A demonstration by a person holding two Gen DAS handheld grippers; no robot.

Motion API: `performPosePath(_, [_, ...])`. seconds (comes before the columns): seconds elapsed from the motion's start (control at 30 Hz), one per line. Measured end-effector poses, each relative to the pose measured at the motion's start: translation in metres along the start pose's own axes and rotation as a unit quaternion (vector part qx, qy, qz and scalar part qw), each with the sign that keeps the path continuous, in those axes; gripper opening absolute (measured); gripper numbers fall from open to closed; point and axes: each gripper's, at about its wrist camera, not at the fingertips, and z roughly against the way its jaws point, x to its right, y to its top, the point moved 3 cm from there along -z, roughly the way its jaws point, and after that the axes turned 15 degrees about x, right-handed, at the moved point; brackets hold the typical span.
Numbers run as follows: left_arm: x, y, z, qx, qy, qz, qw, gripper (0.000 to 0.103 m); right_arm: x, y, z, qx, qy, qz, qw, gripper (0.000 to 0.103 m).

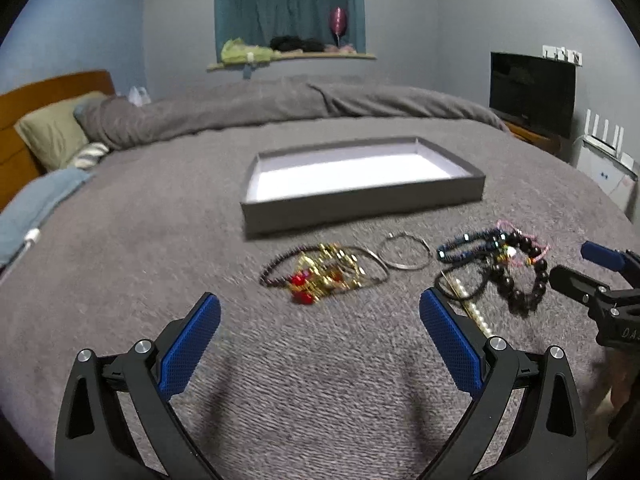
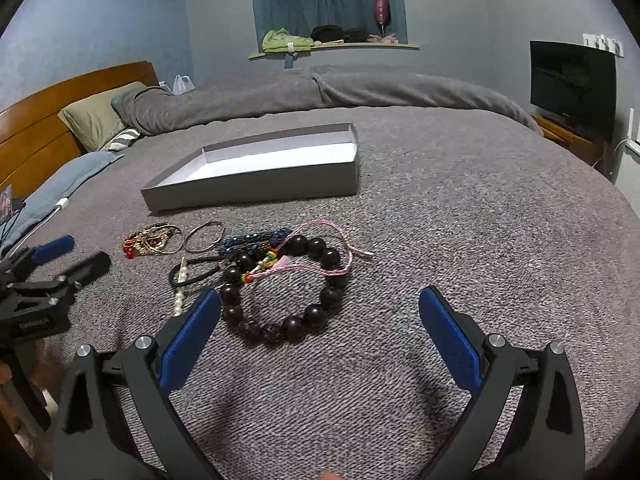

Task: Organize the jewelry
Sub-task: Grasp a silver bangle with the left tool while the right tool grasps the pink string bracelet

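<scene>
Jewelry lies heaped on the blanket (image 2: 440, 208), the empty tray (image 2: 256, 188) at twelve o'clock beyond. Both the left gripper (image 1: 320, 316) and right gripper (image 2: 320, 312) gape wide, holding nothing. Best to pinch the bead bracelet (image 2: 286, 292) on one bead strand, lifting clear of the pink cord (image 2: 320, 268).

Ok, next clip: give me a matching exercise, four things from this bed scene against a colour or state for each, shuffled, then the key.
Things:
1. grey tray
2. big bead bracelet
3. thin bangles
4. right gripper

Descriptions:
A. silvery metal rings lying flat on the blanket
B. open, nothing between its blue pads
C. white inside, nothing in it yet
D. dark round beads, with a pink cord lying across it

Pairs: 1-C, 2-D, 3-A, 4-B
</scene>
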Motion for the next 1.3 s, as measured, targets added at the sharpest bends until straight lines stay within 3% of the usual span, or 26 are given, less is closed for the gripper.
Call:
performPosePath(0.1, [-0.007, 0.000, -0.002, -0.006, -0.009, 0.016, 0.9998, 0.099, -0.004, 0.000, -0.004, -0.005, 0.001, 0.022, 1.000, 0.086])
performPosePath(0.27, [-0.020, -0.006, -0.016, -0.041, -0.005, 0.040, 0.9983, 0.099, -0.009, -0.003, -0.018, -0.028, -0.002, 0.047, 0.998, 0.048])
performPosePath(0.4, [-0.034, -0.001, -0.021, -0.040, 0.000, 0.055, 0.9977, 0.099, -0.008, 0.006, -0.026, -0.020, -0.001, 0.054, 0.998, 0.031])
performPosePath(0.47, [-0.043, 0.001, -0.027, -0.050, 0.004, 0.062, 0.9969, 0.099, -0.009, 0.010, -0.027, -0.017, 0.007, 0.050, 0.999, 0.013])
performPosePath(0.53, [-0.048, 0.001, -0.032, -0.055, 0.004, 0.060, 0.9967, 0.099, -0.008, 0.012, -0.028, -0.015, 0.017, 0.042, 0.999, 0.004])
performPosePath(0.6, [-0.052, 0.000, -0.036, -0.061, 0.002, 0.058, 0.9965, 0.096, -0.006, 0.015, -0.025, -0.008, 0.023, 0.032, 0.999, 0.003])
performPosePath(0.73, [-0.046, 0.001, -0.040, -0.063, -0.038, 0.062, 0.9954, 0.089, -0.002, 0.025, -0.016, 0.019, 0.031, 0.015, 0.999, 0.003])
performPosePath(0.8, [-0.030, 0.002, -0.044, -0.071, -0.065, 0.044, 0.9944, 0.082, 0.000, 0.029, -0.011, 0.029, 0.034, 0.007, 0.999, 0.003])
performPosePath(1.07, [0.034, 0.019, -0.061, -0.056, -0.140, -0.055, 0.9871, 0.082, 0.005, 0.042, 0.005, 0.063, 0.043, -0.010, 0.997, 0.003])
performPosePath(1.17, [0.051, 0.019, -0.079, -0.074, -0.160, -0.073, 0.9816, 0.078, 0.007, 0.043, 0.006, 0.065, 0.045, -0.011, 0.997, 0.003])
performPosePath(1.2, [0.054, 0.017, -0.087, -0.087, -0.166, -0.073, 0.9795, 0.071, 0.008, 0.042, 0.005, 0.062, 0.046, -0.013, 0.997, 0.003])
performPosePath(1.3, [0.056, 0.011, -0.101, -0.116, -0.181, -0.061, 0.9747, 0.065, 0.009, 0.041, 0.004, 0.059, 0.049, -0.014, 0.997, 0.003])
